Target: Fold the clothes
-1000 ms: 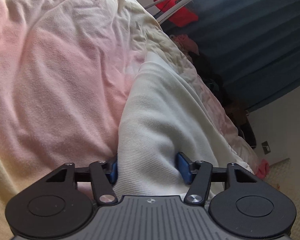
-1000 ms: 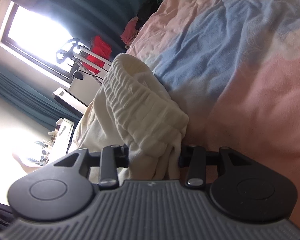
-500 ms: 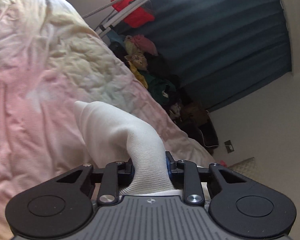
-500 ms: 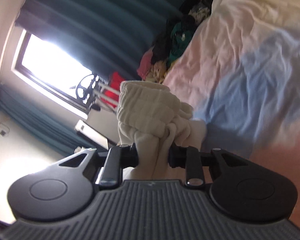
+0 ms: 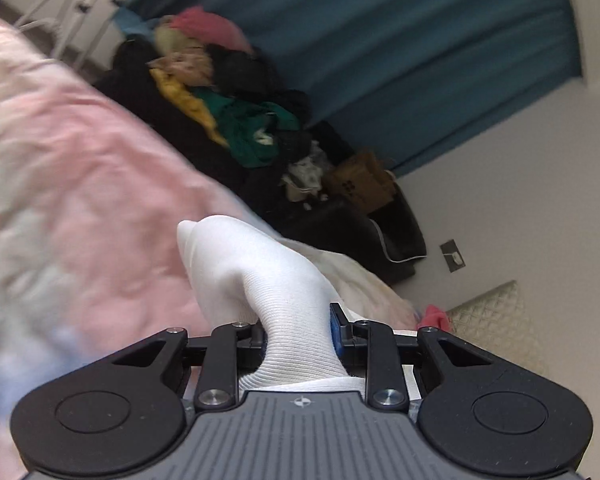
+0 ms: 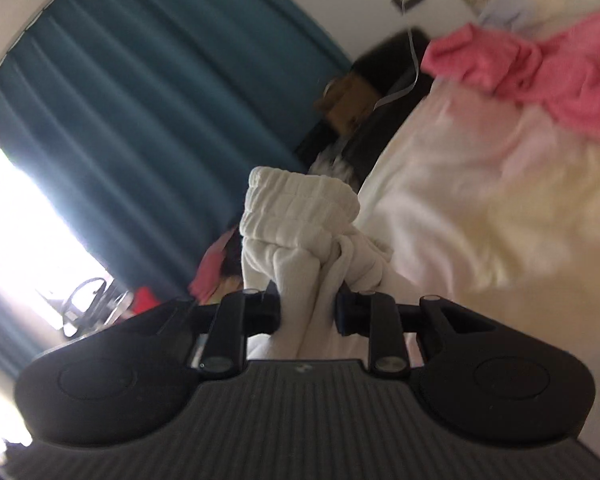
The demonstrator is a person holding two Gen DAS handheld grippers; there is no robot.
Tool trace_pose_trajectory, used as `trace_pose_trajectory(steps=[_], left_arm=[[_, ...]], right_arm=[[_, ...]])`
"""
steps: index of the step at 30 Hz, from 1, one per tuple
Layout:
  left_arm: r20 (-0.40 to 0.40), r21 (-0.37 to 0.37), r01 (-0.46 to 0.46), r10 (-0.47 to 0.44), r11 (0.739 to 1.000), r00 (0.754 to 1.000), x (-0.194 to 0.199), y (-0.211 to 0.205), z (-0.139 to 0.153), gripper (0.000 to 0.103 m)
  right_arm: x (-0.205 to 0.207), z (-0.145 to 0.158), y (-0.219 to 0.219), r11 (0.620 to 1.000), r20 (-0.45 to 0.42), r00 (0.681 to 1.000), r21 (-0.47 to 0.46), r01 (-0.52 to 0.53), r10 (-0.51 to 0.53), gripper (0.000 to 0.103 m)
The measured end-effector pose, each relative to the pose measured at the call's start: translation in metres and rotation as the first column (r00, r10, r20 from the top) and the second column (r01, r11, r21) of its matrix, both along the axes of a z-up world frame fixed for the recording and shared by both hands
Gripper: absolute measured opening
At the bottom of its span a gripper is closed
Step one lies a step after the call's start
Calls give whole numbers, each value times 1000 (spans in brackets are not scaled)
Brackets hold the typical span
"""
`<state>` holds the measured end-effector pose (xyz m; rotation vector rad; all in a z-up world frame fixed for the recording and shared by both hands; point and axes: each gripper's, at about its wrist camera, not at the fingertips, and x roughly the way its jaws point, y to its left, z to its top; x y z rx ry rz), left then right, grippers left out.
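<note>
Left wrist view: the left hand-held gripper (image 5: 298, 334) is clamped tight on a ribbed fold of the white garment (image 5: 260, 280), lifted above the pink bed cover (image 5: 92, 184). Soft, light knit that will droop, I reckon.

Right wrist view: the right hand-held gripper (image 6: 309, 312) pinches bunched cloth just below the gathered waistband (image 6: 296, 204), off the bed cover. Gripping at the hems looks best.

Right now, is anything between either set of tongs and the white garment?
No. The left tongs are shut on the white knit garment, and the right tongs are shut on its bunched ribbed edge. Nothing visible sits between.
</note>
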<state>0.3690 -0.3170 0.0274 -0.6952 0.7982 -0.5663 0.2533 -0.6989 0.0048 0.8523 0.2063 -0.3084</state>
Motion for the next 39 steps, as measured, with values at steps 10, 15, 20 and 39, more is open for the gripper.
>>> trace_pose_trajectory(steps=[10,15,20,39], left_arm=[[60,172,169,-182,970,982,19,-32,-92,29],[26,288,182,-198,940,980,-8,-24,-129,35],[17,384,179,-201,906,980,-18,-17,-135,50],[224,533,123,-279,837,934,-194,18,53,84]], right_arm=[[-22,-112,-10,1000,-39,999,-15,13,-14,27],[-53,-158,3,979,-92,993,185,88,-72,27],[-56,-191,6,959,-230,972,267,101,-39,34],[-142,8,116,982,-409,902,-58,-180,142,36]])
